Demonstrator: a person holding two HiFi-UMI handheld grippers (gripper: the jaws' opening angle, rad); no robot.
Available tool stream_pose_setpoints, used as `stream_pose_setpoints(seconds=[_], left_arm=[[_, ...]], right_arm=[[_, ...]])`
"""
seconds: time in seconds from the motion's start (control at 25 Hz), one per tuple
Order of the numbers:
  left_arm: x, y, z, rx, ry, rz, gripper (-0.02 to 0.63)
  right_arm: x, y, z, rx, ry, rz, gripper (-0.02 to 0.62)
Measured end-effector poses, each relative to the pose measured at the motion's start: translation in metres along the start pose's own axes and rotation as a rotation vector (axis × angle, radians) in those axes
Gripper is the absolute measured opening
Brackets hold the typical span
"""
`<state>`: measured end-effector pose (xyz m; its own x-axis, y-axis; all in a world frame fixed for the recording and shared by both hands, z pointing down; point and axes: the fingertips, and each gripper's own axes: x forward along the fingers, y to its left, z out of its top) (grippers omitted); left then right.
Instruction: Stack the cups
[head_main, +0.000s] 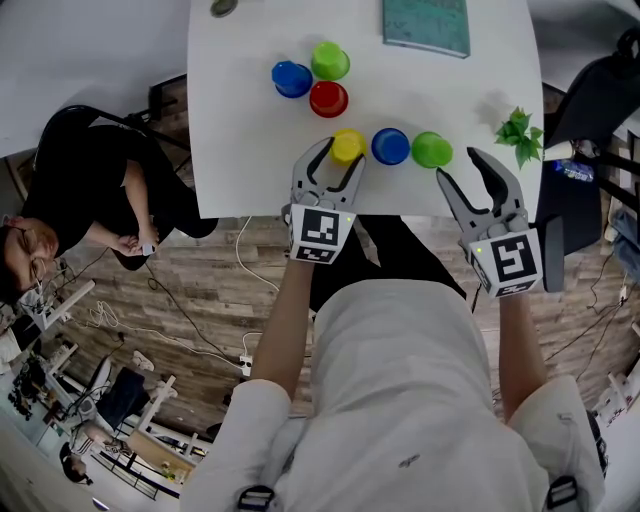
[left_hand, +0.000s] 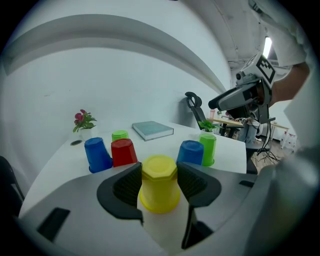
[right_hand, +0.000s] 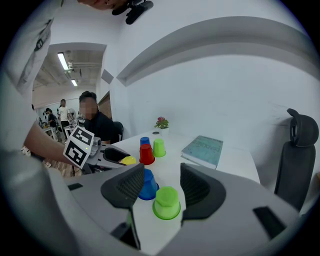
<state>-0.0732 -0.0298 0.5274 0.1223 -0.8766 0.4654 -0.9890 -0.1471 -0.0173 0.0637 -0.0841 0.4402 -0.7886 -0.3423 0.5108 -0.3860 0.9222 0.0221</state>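
Note:
Six upturned cups stand on the white table (head_main: 250, 150). In the near row are a yellow cup (head_main: 347, 145), a blue cup (head_main: 390, 146) and a green cup (head_main: 431, 150). Behind them cluster a blue cup (head_main: 292, 78), a light green cup (head_main: 329, 60) and a red cup (head_main: 328, 98). My left gripper (head_main: 340, 153) is open with its jaws on either side of the yellow cup (left_hand: 159, 182), which rests on the table. My right gripper (head_main: 458, 166) is open and holds nothing; the near green cup (right_hand: 166, 202) sits just ahead of its jaws.
A teal book (head_main: 425, 25) lies at the table's far side, and a small green plant (head_main: 518, 135) stands at its right edge. A person in black (head_main: 100, 190) sits left of the table. A dark chair (head_main: 600, 90) is on the right.

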Motion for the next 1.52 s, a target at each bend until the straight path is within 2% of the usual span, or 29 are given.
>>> stream_pose_setpoints(seconds=[0.12,0.24,0.4,0.6,0.84,1.24,1.52], left_arm=[[0.001,-0.003,0.0,-0.003,-0.001,-0.021,0.229],[0.001,-0.007,0.003,-0.005,-0.008,-0.049,0.261],[-0.007,-0.007,0.02,-0.014,-0.042,-0.065,0.275],[-0.011,0.008,0.048,-0.023,-0.099,-0.046,0.279],[-0.001,0.041,0.062,-0.053,-0.111,-0.01,0.278],[0.042,0.073,0.034,-0.021,0.027,0.013,0.278],[0.055,0.075,0.026,0.017,0.075,0.005,0.275]], right_arm=[[-0.001,0.0,0.0,-0.001,-0.001,-0.001,0.229],[-0.001,-0.002,0.001,0.004,-0.001,-0.005,0.229],[0.001,-0.003,0.006,0.011,-0.007,-0.01,0.229],[0.007,-0.003,0.017,0.01,-0.021,-0.01,0.229],[0.008,-0.005,0.026,0.01,-0.026,-0.03,0.229],[-0.003,-0.018,0.028,0.039,0.0,-0.113,0.229],[-0.007,-0.022,0.031,0.057,0.001,-0.145,0.225]])
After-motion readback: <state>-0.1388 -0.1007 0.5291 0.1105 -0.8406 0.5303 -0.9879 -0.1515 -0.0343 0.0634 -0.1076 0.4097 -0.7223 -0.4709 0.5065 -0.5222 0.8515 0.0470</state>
